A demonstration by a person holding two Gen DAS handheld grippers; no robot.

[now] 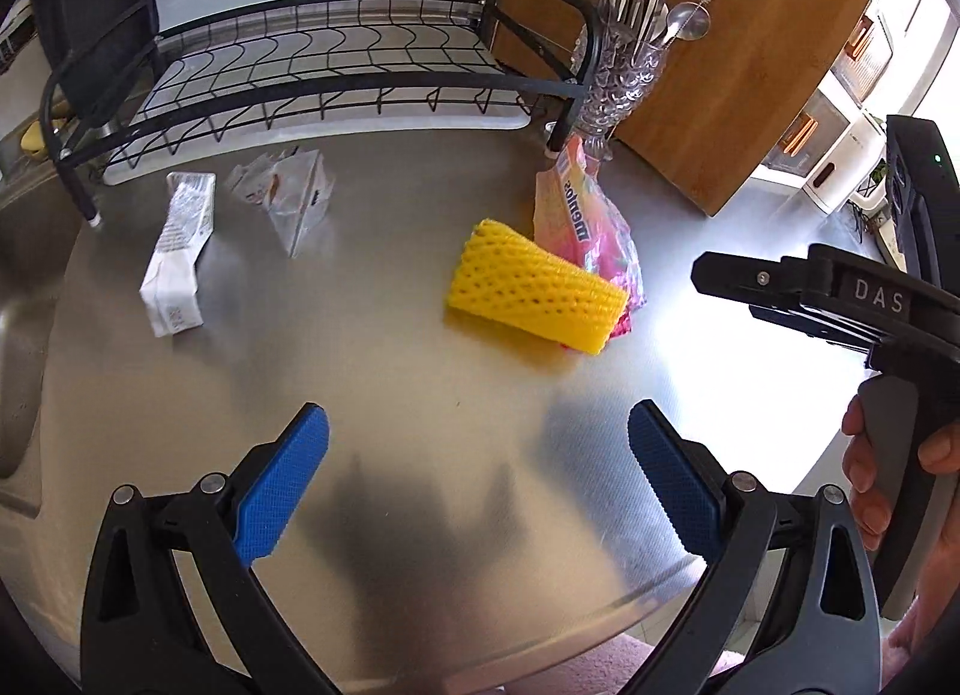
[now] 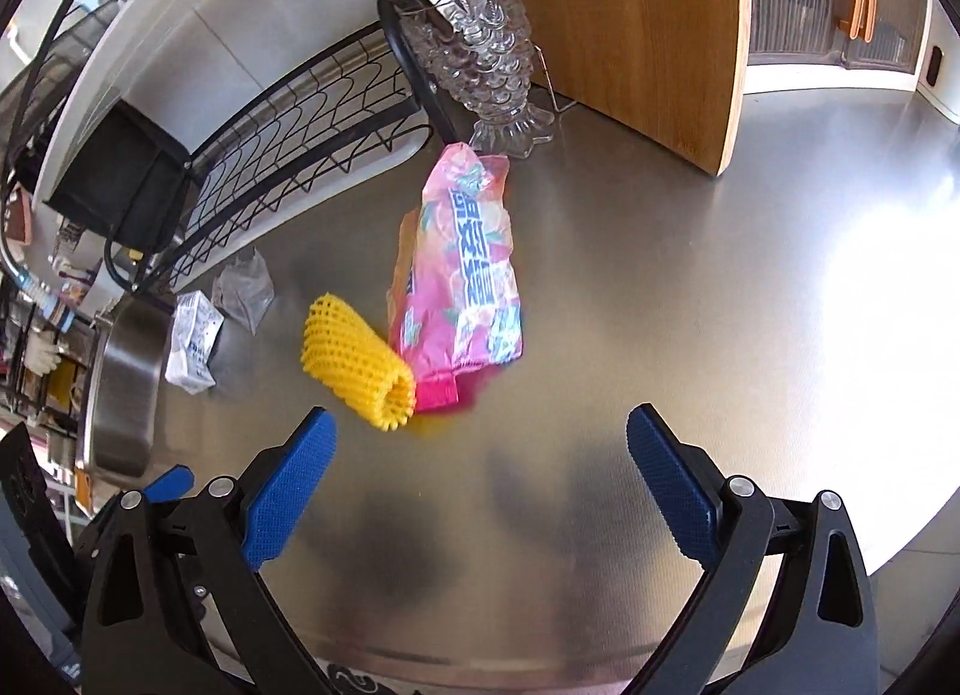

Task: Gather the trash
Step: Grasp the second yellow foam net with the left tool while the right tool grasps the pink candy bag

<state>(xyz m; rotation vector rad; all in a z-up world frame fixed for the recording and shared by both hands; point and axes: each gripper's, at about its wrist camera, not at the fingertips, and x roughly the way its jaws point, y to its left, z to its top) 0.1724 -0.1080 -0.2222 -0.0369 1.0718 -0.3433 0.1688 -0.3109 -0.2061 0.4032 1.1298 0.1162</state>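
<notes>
I am looking down at a shiny steel counter, and I am using the yellow foam net as my marker for where things are.

Closest to me, my left gripper is hanging over bare counter on the near side of the net, tongs spread wide, nothing between them. My right gripper is doing the same, spread wide and empty, with the net just past its left pad.

The yellow foam net is lying on its side like a little tube. I am guessing it is very light and squishy, so I am planning to pinch it gently across its middle. It may bounce back or roll.

Touching the net on its right side is the pink candy bag. It looks thin, crinkly and slippery, so I am thinking of grabbing a bunched part, not the flat face.

Well to the left of the net are a white carton and a clear wrapper. The carton looks light, a bit stiff and squashed. The wrapper is hard to see against the steel.

Behind the net, the dish rack is standing. The net is hiding part of the bag, and I cannot see any trash bin.
</notes>
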